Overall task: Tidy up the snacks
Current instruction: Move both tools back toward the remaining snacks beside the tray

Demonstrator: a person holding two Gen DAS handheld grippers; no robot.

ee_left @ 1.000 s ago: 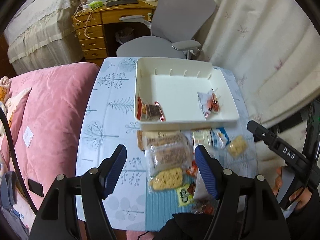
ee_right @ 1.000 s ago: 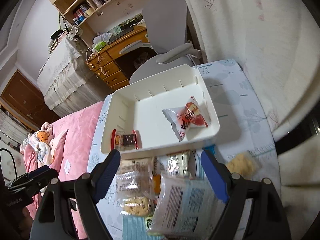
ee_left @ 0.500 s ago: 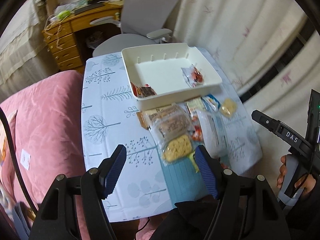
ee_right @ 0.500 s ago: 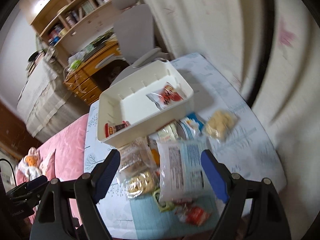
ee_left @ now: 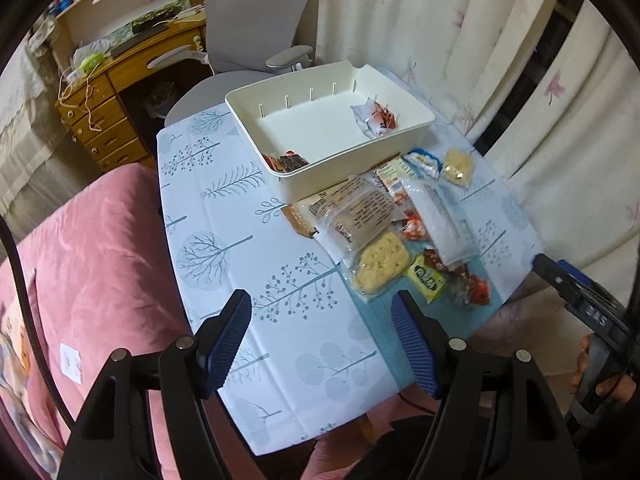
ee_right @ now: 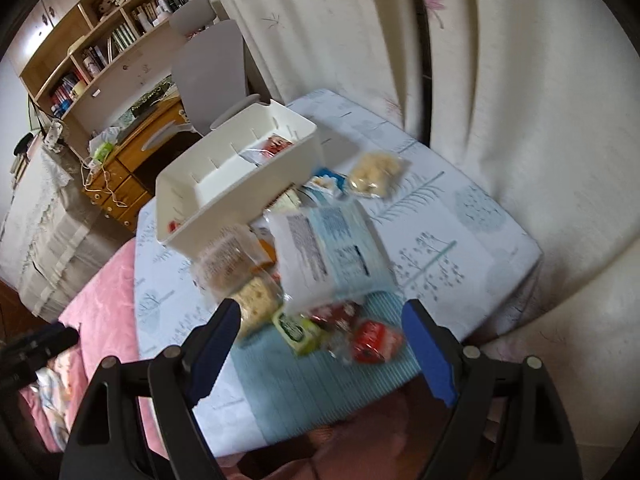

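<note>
Left gripper [ee_left: 320, 338]: jaws wide apart, nothing in them, hanging above the near table edge, well short of the snacks.
Right gripper [ee_right: 322, 346]: also spread and empty, hovering over the near end of the pile, kinda blurry.
Bin: shallow cream plastic tray [ee_left: 404, 136] at the far end of the tree-print tablecloth [ee_left: 224, 216]; a red-and-white packet [ee_left: 374, 120] and a small dark red packet [ee_left: 286, 161] are already inside.
Pile: loose packets just in front of the tray, overlapping: large white-and-blue pouch [ee_right: 332, 256], clear bag of yellow crackers [ee_left: 382, 266], small green packet [ee_left: 426, 278], red wrapped candy [ee_right: 374, 340].
Handling: all light, crinkly film, probably slippery, and the crackers will crush easily.
Where to grab: I'd pinch a sealed edge, not the middle, taking top ones first.
</note>
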